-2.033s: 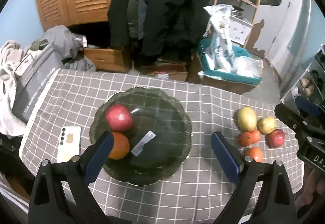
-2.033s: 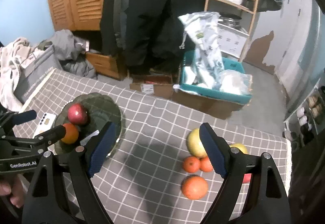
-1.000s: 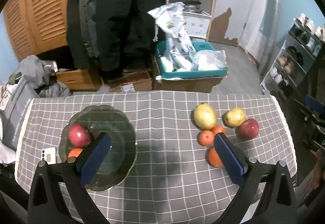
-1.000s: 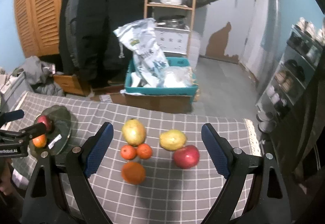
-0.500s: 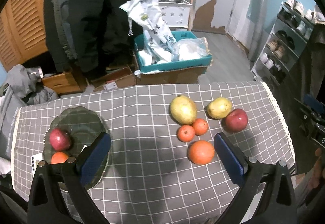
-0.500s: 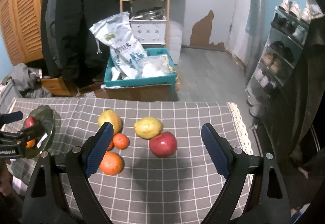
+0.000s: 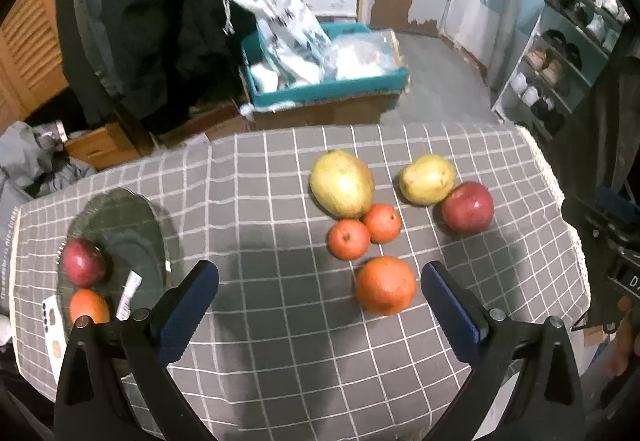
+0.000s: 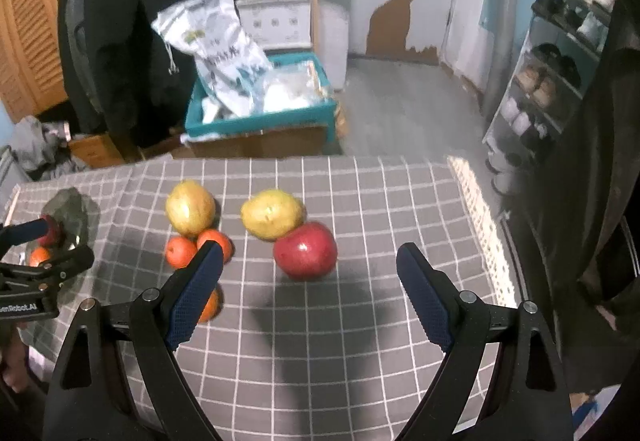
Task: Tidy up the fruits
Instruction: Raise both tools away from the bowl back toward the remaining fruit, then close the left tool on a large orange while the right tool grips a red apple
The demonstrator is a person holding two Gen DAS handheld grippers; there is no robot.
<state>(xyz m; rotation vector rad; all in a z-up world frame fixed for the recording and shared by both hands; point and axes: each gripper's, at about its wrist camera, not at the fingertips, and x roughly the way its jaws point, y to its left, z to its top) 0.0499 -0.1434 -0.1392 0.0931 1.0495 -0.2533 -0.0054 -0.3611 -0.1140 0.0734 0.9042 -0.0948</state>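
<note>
- Right gripper (image 8: 308,281): jaws spread wide and empty. The red apple (image 8: 305,250) lies straight ahead between its fingers, just past the tips, touching the yellow pear (image 8: 273,213) beyond it.
- Left gripper (image 7: 320,295): also spread and empty. The large orange (image 7: 386,285) sits between its fingers, nearer the right one.
- Glass dish (image 7: 120,217): far left on the checked tablecloth (image 7: 280,321), holding one apple and one orange, well apart from the loose fruit.
- Judgement: the right gripper is nearer the red apple and need only advance.
</note>
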